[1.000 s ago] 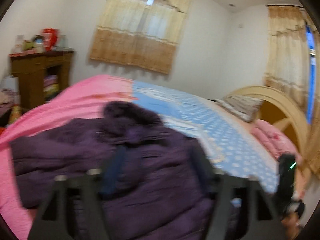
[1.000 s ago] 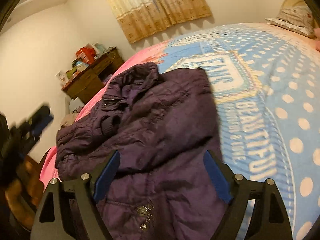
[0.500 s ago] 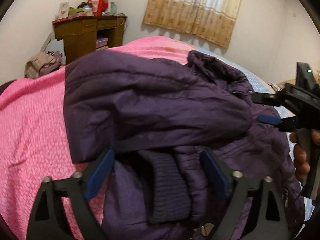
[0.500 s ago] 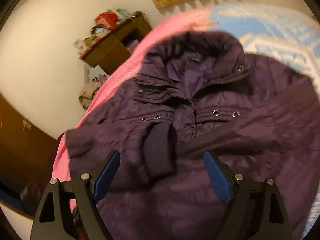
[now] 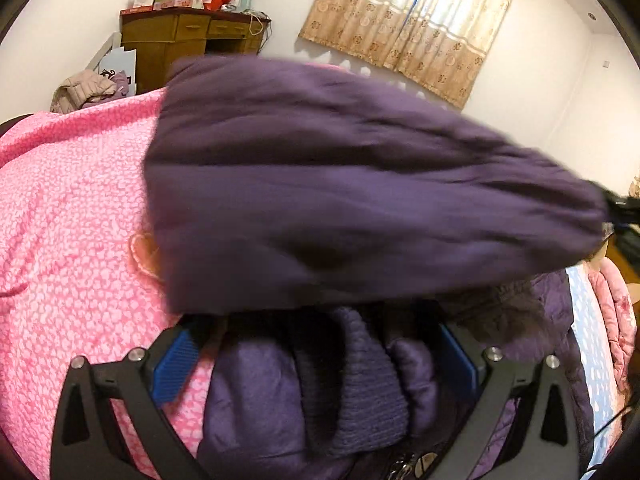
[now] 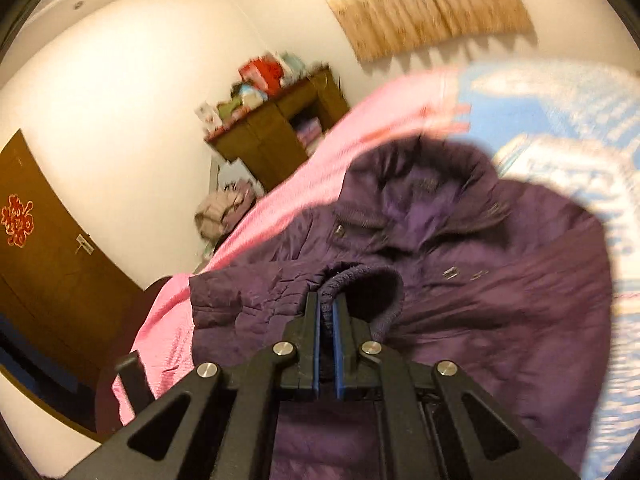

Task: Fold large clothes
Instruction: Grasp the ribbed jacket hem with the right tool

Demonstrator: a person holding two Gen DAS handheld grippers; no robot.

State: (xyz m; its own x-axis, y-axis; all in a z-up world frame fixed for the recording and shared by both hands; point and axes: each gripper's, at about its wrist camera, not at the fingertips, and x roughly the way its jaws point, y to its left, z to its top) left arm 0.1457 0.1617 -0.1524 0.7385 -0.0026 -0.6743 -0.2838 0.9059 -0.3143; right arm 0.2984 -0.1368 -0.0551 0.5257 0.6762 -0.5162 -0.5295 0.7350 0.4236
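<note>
Ribbed knit cuff (image 6: 362, 284) of a purple padded jacket (image 6: 500, 280) is pinched between the blue pads of the right hand-held gripper (image 6: 327, 300), whose jaws are clenched almost together on the fabric. The sleeve (image 5: 360, 200) that ends in this cuff is seen from the left wrist view stretched across the frame above the rest of the garment, blurred, with the right hand-held gripper just visible at its far right end. The left hand-held gripper (image 5: 316, 354) is spread wide and released, its blue pads standing on either side of the other sleeve's knit cuff (image 5: 352, 380) without pressing it. The jacket is laid front up on the bed (image 5: 72, 220), collar toward the far side, partly on a pink patterned cover and partly on a blue dotted sheet (image 6: 560, 120) to the right. Beyond the bed, a dark wooden cabinet (image 5: 180, 44) loaded with boxes and packets is set against a white wall, with a heap of clothing (image 5: 88, 88) beside it. Beige patterned curtains (image 5: 420, 20) are hung on the far wall. A brown door (image 6: 44, 248) with a red ornament is shown at the left in the right wrist view.
</note>
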